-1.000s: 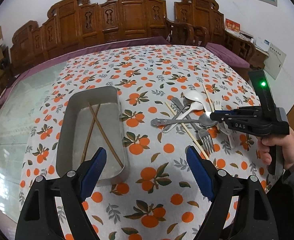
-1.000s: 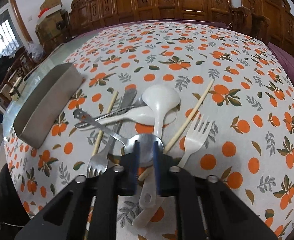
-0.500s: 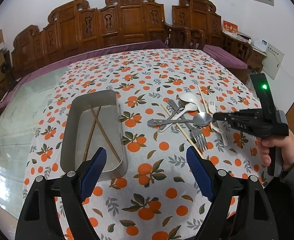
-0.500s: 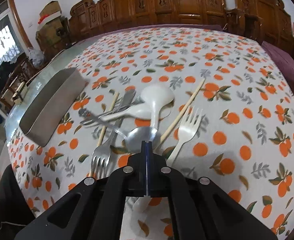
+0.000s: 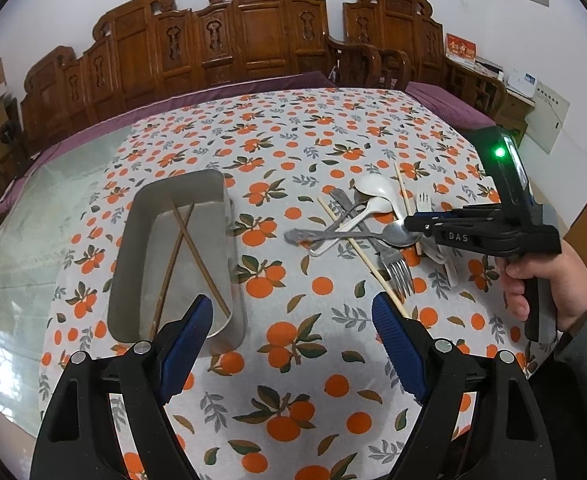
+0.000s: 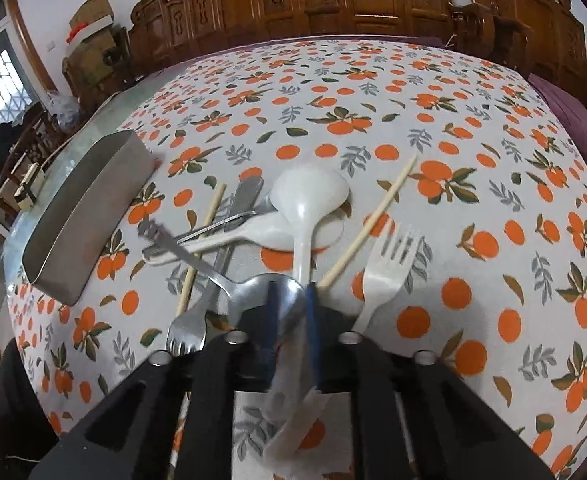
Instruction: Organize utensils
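right gripper point(image 6: 289, 300) pinching shiny steel spoon point(image 6: 253, 286) — bowl-first

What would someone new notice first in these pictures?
The tangled heap of metal and white plastic utensils on the orange-print tablecloth, where the right gripper pinches the steel spoon's bowl. Left of it, a rectangular metal tray holds two crossed brown chopsticks.
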